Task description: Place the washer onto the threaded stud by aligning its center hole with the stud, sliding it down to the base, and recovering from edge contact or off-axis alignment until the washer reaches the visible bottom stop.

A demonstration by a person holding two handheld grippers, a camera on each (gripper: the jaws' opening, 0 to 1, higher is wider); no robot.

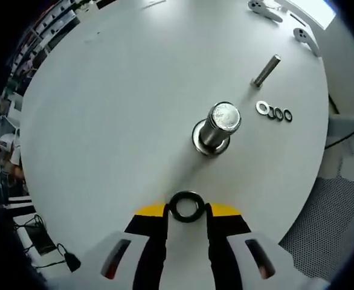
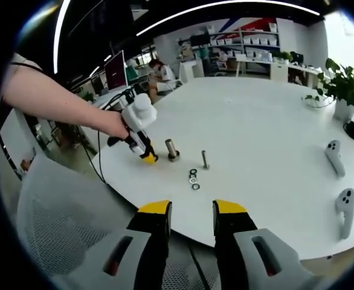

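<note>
A black washer (image 1: 186, 195) sits between the yellow-tipped jaws of my left gripper (image 1: 186, 211), which is shut on it just above the white table (image 1: 104, 121). Ahead of it stands the thick steel stud (image 1: 217, 125) on its round base, seen almost end-on. In the right gripper view a hand holds the left gripper (image 2: 148, 156) close beside the stud (image 2: 172, 150). My right gripper (image 2: 191, 219) hangs open off the table's near edge, with nothing between its fingers.
A thinner bolt (image 1: 266, 70) stands past the stud, with three loose washers (image 1: 274, 112) in a row beside it. Two white controllers (image 2: 340, 181) lie at the table's right. A mesh chair (image 2: 62, 217) is below the right gripper. A potted plant (image 2: 346, 84) stands far right.
</note>
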